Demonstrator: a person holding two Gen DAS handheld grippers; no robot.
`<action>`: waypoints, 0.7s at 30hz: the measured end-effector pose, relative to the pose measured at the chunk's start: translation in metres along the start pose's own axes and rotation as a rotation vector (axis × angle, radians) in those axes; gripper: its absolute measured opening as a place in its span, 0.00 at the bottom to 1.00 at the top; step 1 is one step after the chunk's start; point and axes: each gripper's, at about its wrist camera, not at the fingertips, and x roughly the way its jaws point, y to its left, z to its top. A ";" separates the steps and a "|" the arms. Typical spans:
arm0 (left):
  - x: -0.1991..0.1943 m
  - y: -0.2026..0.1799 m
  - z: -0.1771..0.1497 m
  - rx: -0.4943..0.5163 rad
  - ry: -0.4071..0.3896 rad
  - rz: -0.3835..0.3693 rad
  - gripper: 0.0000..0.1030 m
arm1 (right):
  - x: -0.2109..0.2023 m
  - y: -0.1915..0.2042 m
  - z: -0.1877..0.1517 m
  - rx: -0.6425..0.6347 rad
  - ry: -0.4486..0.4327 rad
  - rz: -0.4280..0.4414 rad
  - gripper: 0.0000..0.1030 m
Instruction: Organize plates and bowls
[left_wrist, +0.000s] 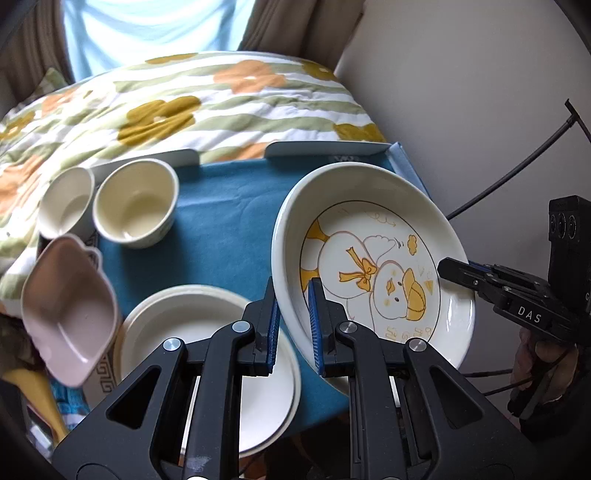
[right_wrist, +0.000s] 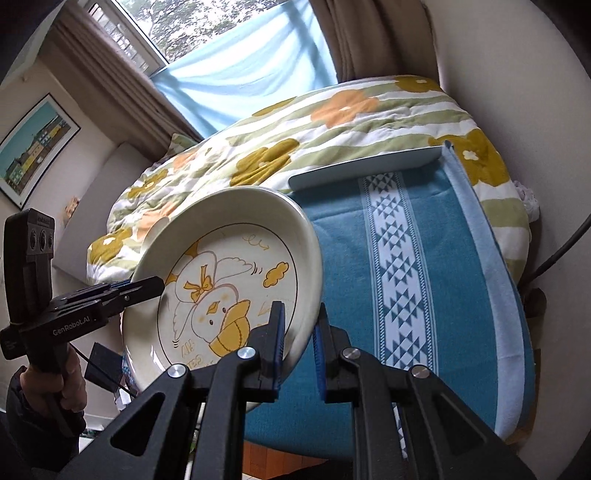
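While both grippers pinched opposite rims of the tilted duck plate (left_wrist: 373, 258), left gripper (left_wrist: 293, 317) on its near-left edge and right gripper (right_wrist: 299, 332) across, the stacked white plates (left_wrist: 207, 362) lay just left, nearer the left hand.

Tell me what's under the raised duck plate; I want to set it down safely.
Under the duck plate, held tilted by both grippers, only the blue cloth shows. A white plate sits beside it. The spot directly below is hidden.

Two cups (left_wrist: 110, 205) behind stacked plates (left_wrist: 207, 362), duck plate (left_wrist: 373, 258) right, seemingly tilted
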 end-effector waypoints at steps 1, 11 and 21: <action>-0.004 0.006 -0.008 -0.016 0.000 0.011 0.12 | 0.004 0.007 -0.003 -0.017 0.008 0.008 0.13; -0.022 0.074 -0.087 -0.242 -0.001 0.085 0.12 | 0.064 0.052 -0.029 -0.180 0.129 0.109 0.13; 0.011 0.117 -0.134 -0.362 0.038 0.139 0.12 | 0.120 0.079 -0.045 -0.324 0.175 0.117 0.13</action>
